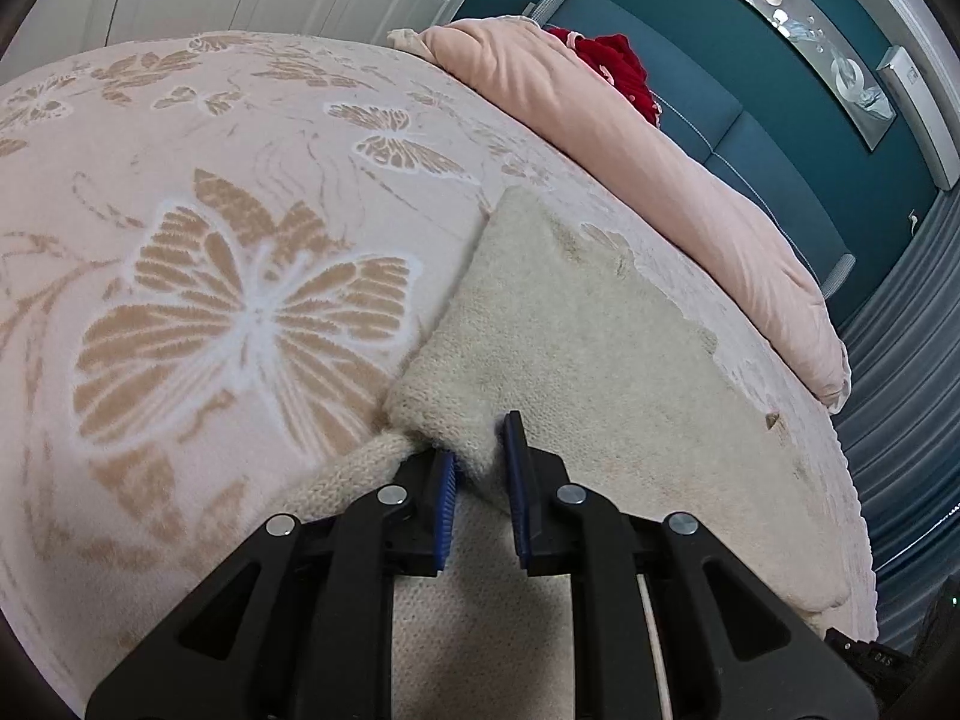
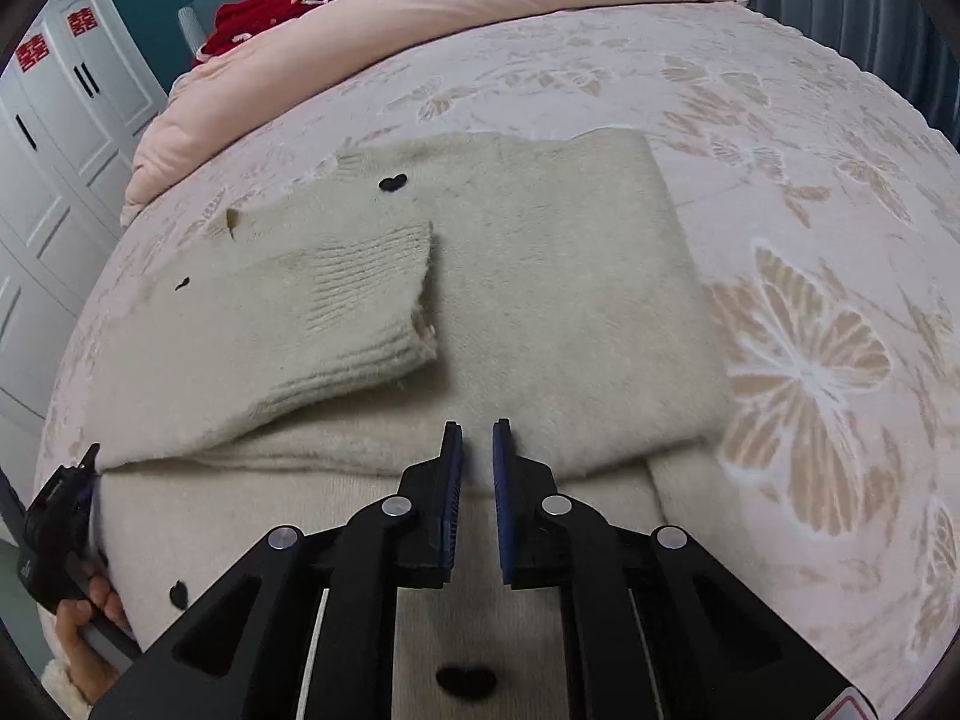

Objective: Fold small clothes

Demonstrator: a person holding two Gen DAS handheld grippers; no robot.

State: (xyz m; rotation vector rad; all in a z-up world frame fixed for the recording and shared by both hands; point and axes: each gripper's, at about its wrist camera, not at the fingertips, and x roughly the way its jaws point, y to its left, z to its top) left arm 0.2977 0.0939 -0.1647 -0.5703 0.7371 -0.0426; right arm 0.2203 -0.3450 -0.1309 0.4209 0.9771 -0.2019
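The fold of the cream fuzzy knit sweater [image 2: 540, 276] looks about midway: it lies on the pink bedspread with tan butterfly pattern [image 2: 840, 240], its ribbed-cuffed sleeve [image 2: 336, 312] already laid across the body from the left, and a folded edge runs across the near part of the garment just ahead of both tools. The left gripper [image 1: 483, 450] has its blue-padded fingers slightly apart with a ridge of knit at the sweater's near left corner bunched between them; whether it truly pinches the cloth I cannot tell, since a gap shows at the pads. The right gripper [image 2: 477, 456] hovers at the near fold with its jaws narrowly parted and nothing visibly caught. The next move probably calls for both tools to close on the near edge and carry it toward the far side, keeping the sleeve from sliding off. The sweater is soft and thick, scattered with small black heart shapes [image 2: 393, 182], and should hold a crease only loosely. A rolled pink quilt [image 2: 420, 18] lies along the far side of the bed.
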